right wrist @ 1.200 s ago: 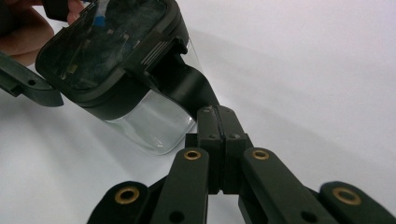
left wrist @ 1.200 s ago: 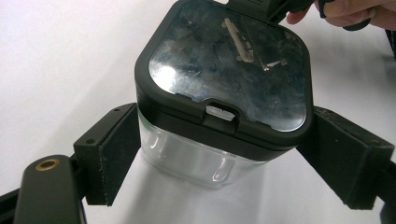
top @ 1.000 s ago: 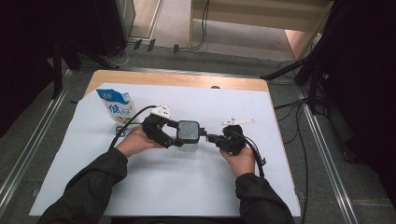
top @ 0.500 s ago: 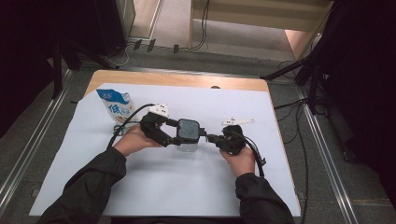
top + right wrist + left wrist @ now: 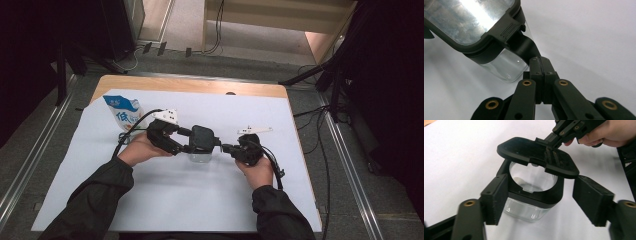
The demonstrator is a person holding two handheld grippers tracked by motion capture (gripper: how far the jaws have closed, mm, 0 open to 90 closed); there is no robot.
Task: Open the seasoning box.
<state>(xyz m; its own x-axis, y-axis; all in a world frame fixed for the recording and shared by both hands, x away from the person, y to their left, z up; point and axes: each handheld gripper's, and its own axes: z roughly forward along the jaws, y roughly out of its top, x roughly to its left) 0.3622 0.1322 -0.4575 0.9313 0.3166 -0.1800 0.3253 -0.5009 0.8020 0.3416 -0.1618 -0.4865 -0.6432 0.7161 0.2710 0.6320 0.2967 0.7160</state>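
A clear jar (image 5: 201, 157) with a black collar stands on the white sheet at mid-table. Its black lid (image 5: 202, 138) is raised and tilted over the mouth (image 5: 524, 150). My right gripper (image 5: 225, 148) is shut on the lid's tab (image 5: 541, 62); it also appears at the top of the left gripper view (image 5: 554, 137). My left gripper (image 5: 187, 143) straddles the jar (image 5: 526, 210) from the left. Its jaws (image 5: 540, 192) have just been closing: one pad (image 5: 495, 200) sits against the collar, the other (image 5: 591, 202) is still apart from it. The jar looks empty.
A blue and white pouch (image 5: 122, 114) stands at the back left of the white sheet (image 5: 200, 200). The bare wooden table edge (image 5: 200, 86) runs along the back. Cables trail from both grippers, and metal rails and stands flank the table.
The left gripper's jaws look slightly narrower around the jar. Both hands, the jar and the raised lid have stayed where they were.
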